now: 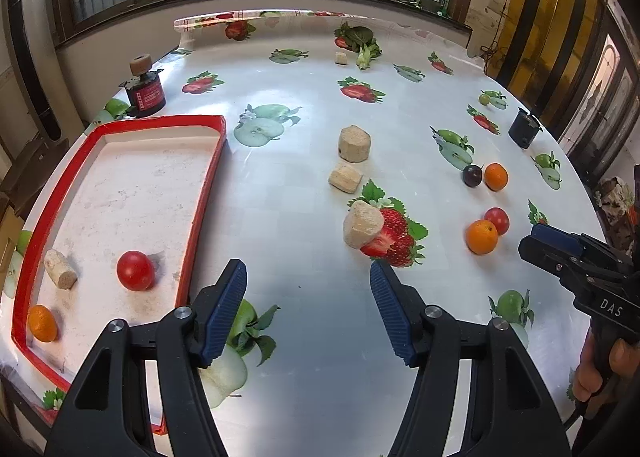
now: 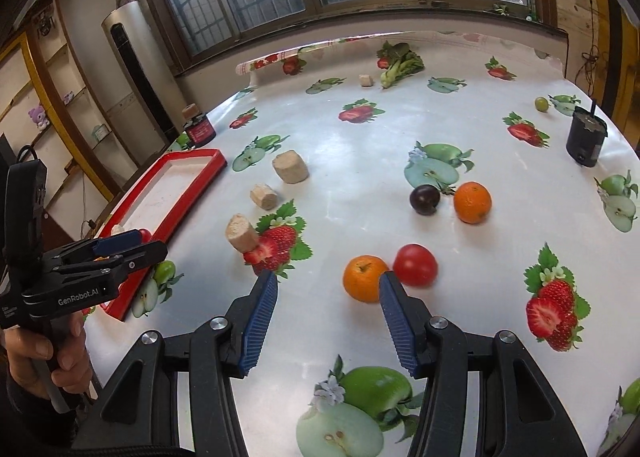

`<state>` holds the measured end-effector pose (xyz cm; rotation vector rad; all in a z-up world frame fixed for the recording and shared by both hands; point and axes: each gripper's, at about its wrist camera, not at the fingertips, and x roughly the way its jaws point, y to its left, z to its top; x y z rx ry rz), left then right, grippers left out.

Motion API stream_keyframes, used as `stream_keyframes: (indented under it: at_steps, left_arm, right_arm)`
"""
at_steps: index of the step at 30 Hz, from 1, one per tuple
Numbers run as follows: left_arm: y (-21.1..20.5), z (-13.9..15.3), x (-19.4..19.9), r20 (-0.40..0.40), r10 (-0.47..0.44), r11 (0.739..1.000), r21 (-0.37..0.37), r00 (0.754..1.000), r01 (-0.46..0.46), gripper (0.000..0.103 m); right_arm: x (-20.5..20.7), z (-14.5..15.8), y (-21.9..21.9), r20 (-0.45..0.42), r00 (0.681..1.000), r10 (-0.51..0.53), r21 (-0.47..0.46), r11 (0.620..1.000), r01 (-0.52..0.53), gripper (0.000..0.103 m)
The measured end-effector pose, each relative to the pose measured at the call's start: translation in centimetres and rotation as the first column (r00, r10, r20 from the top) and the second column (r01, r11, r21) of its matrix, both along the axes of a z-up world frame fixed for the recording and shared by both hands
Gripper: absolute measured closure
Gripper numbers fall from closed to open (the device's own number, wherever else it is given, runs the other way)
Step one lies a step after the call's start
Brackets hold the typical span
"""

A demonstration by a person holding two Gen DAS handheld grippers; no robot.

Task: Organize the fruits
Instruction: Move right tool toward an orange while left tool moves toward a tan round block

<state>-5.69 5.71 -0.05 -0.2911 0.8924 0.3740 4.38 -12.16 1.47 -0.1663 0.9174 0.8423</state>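
Note:
A red-rimmed tray (image 1: 202,193) (image 2: 188,193) lies at the table's left and holds a red tomato (image 1: 135,270), a small orange (image 1: 42,322) and a cork piece (image 1: 60,268). On the table lie a near orange (image 2: 364,278) (image 1: 481,236), a red tomato (image 2: 415,265) (image 1: 497,220), a dark plum (image 2: 425,199) (image 1: 472,175), a far orange (image 2: 472,202) (image 1: 495,176) and a green grape (image 2: 541,103) (image 1: 484,99). My left gripper (image 1: 308,273) is open over bare cloth beside the tray. My right gripper (image 2: 328,281) is open, empty, just short of the near orange.
Cork chunks (image 1: 354,144) (image 1: 345,176) (image 1: 362,223) lie mid-table. A dark jar with a cork (image 1: 145,91) stands behind the tray, a black cup (image 2: 585,141) at the right, leafy greens (image 1: 362,42) at the back. The table edge curves close on the right.

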Motion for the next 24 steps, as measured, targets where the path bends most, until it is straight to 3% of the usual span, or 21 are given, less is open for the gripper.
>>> stream_keyframes:
  at_steps: [14,24]
  left_arm:
    - [-1.7,-0.9,3.4,-0.017,-0.057,0.998,-0.01,0.998,0.057,0.04]
    - [-1.2,-2.9,6.6,-0.038,-0.077,0.995,-0.073,0.996,0.074,0.04]
  right_arm:
    - [2.7,-1.0,-2.5,0.007,0.998,-0.07,-0.033,0.997,0.07,0.048]
    - [8.2,-1.8,-2.3,0.061,0.989,-0.138,-0.103,0.984,0.144,0.048]
